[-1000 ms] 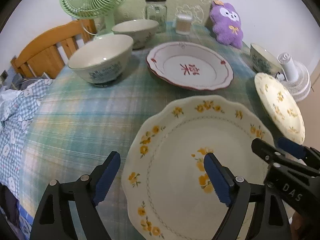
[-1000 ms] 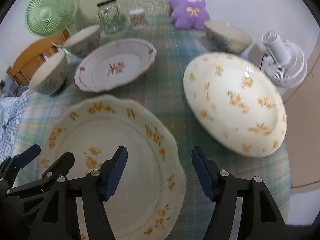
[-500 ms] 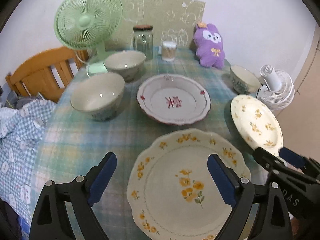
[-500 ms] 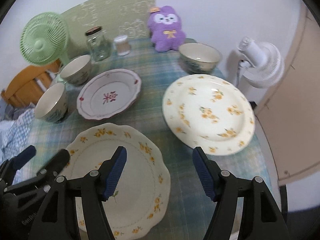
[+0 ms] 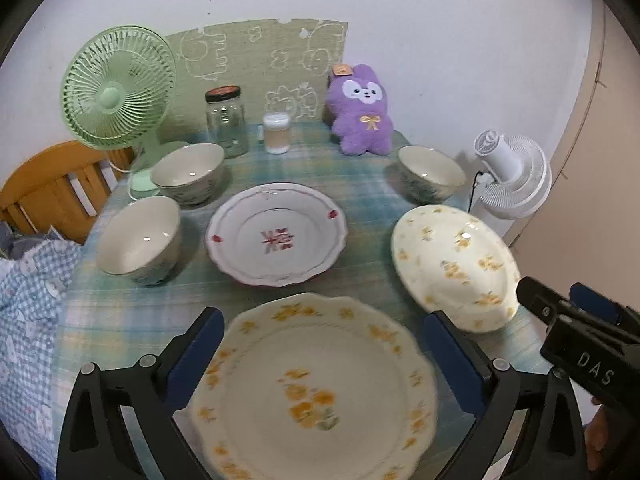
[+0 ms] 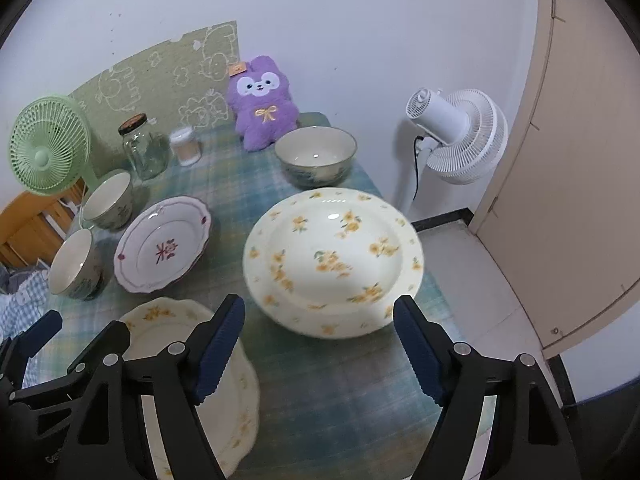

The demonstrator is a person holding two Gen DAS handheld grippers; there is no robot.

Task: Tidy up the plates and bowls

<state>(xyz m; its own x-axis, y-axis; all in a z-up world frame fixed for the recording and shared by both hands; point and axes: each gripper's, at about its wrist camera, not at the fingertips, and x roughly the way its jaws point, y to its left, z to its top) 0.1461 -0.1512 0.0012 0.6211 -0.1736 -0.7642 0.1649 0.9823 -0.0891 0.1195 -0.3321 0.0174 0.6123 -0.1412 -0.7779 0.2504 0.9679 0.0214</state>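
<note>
Honestly, this one looks like it's barely started. Nothing is stacked: every dish sits on its own on the green-and-blue plaid tablecloth [image 5: 120, 320].

The left gripper [image 5: 320, 356] is at the bottom of its frame with its jaws opening wide. It isn't gripping anything; the scalloped cream plate with yellow flowers [image 5: 316, 384] lies flat on the cloth underneath. The right gripper [image 6: 320, 344] is at the bottom of its view, jaws opening too, nothing between them. Just past its tips sits the round cream plate with yellow flowers [image 6: 332, 260], centre of frame and close to the table's right edge.

In the left view:
- white plate with red rim and red centre mark [image 5: 276, 236], dead centre
- two cream ceramic bowls with dark patterned outsides at middle left, one nearer [image 5: 140, 236] and one further back [image 5: 188, 172], close together but separate
- a third matching bowl [image 5: 430, 172] at right, well apart from the other two

So my guess is everything's still to do: three plates into one pile, three bowls nested. The third bowl has the longest trip.
</note>
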